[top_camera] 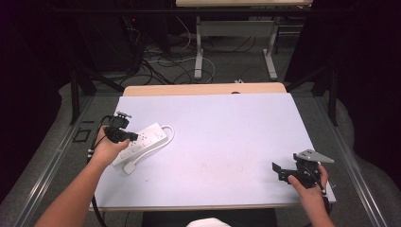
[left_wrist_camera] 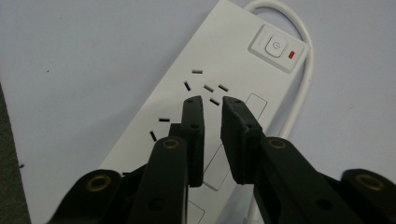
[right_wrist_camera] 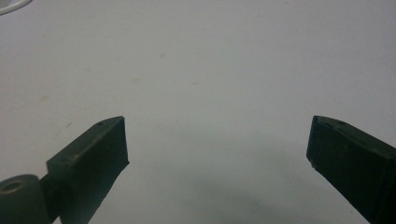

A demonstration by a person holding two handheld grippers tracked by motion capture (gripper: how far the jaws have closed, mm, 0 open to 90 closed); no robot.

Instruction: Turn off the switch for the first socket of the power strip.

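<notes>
On the left side of the table lies one white power strip, slanted, its single white cable looping round the far end. One switch with a red lamp sits at that end, and I count two clusters of socket slots ahead of my jaws. My left gripper is right over the strip's middle, jaws drawn nearly together with just a narrow gap and nothing between them; the tips hover close above the white face, just short of the nearer slot cluster. Whether they touch the plastic I cannot tell. My left hand rests at the strip's near end. Underneath, one pale lilac sheet covers a wooden table. Beyond it, grey floor, loose cables, another table's legs, dark curtains. My right gripper sits well apart near the table's right front corner, jaws spread wide over bare sheet.
</notes>
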